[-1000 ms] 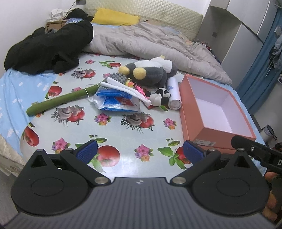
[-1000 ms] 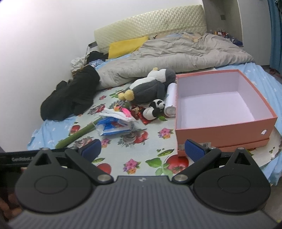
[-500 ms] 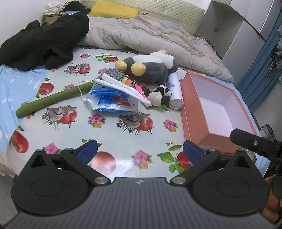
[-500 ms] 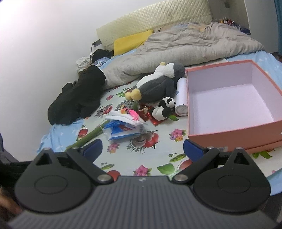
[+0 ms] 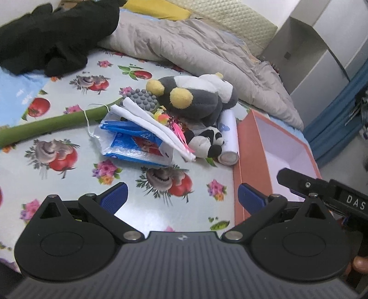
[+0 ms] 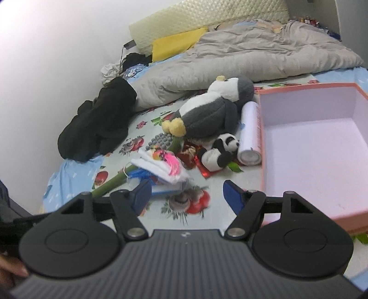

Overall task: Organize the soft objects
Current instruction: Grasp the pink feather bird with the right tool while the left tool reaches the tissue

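Left gripper [image 5: 181, 197]: blue-padded fingers spread wide, nothing between them, hovering over the fruit-and-flower print sheet [image 5: 69, 174] at lower centre of its frame. Right gripper [image 6: 187, 195]: also spread wide, holding nothing, lower centre of its view. Its body is visible at the right edge of the left view [image 5: 322, 191], over the box corner.

Just above the left gripper, mid-frame: a blue plastic packet [image 5: 135, 145] flat on the sheet, with a folded white cloth [image 5: 158, 131] lying diagonally across it. A pink fringed bit [image 5: 180, 135] sits on the cloth's right end. In the right view the same cloth [image 6: 161, 169] is just above the left fingertip, with the packet [image 6: 147, 177] partly hidden behind it.

Left of the packet, a long green stem-shaped soft roll [image 5: 46, 128] runs toward the left edge with a white string around it. Above the cloth, a grey knobbly ball-like piece [image 5: 143, 100].

Centre of frame: a large grey-and-white plush penguin with yellow feet [image 5: 197, 99] on its side. A small black-and-white plush panda [image 5: 207, 142] lies just below it, touching the cloth end. A white cylindrical can [image 5: 227, 138] lies on its side between the panda and the box.

Right side: an open salmon-pink cardboard box with a pale interior [image 5: 250, 165], nothing visible inside; in the right view it [image 6: 261, 138] fills the right half.

Upper frame: a rumpled grey quilt [image 5: 207, 50], a black garment heap [image 5: 53, 39] at upper left, a yellow pillow [image 6: 177, 43] against a quilted cream headboard [image 6: 207, 13].
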`<state>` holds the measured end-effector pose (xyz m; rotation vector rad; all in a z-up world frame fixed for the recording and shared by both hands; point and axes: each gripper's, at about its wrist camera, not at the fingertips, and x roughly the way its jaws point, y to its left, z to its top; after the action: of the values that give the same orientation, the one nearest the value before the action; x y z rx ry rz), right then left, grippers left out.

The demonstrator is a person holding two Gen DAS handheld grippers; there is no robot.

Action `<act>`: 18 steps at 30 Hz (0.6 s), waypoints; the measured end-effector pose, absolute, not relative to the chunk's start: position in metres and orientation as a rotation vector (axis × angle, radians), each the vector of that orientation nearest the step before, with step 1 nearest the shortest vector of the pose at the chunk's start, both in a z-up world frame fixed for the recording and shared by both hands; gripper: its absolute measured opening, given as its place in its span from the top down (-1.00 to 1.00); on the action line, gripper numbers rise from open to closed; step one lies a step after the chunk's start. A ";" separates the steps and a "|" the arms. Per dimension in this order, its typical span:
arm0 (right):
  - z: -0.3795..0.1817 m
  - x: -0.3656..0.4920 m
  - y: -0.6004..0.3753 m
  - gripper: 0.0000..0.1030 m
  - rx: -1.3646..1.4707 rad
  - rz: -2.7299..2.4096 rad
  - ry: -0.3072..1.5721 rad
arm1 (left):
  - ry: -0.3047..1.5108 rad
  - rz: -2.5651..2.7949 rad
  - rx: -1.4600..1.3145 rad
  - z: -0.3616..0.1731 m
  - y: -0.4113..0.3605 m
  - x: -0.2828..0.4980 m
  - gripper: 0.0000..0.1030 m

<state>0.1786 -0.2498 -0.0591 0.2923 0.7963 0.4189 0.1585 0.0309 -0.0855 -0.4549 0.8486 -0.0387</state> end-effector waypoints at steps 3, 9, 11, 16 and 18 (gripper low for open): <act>-0.064 0.201 -0.242 -0.41 0.301 0.455 0.804 | 0.849 -0.035 -0.495 -0.096 0.037 0.175 -0.84; -0.082 0.245 -0.221 -0.42 0.307 0.517 0.852 | 0.849 -0.027 -0.556 -0.116 0.051 0.208 -0.57; -0.089 0.258 -0.214 -0.41 0.314 0.538 0.869 | 0.857 -0.034 -0.586 -0.125 0.057 0.220 -0.44; -0.111 0.296 -0.197 -0.42 0.353 0.593 0.914 | 0.862 -0.040 -0.642 -0.145 0.065 0.247 -0.18; -0.120 0.311 -0.191 -0.42 0.394 0.630 0.935 | 0.863 -0.044 -0.658 -0.150 0.068 0.257 -0.04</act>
<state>0.3114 -0.1911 -0.1197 0.3944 0.9347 0.6296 0.2565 0.0685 -0.1497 -0.6583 0.8630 -0.0444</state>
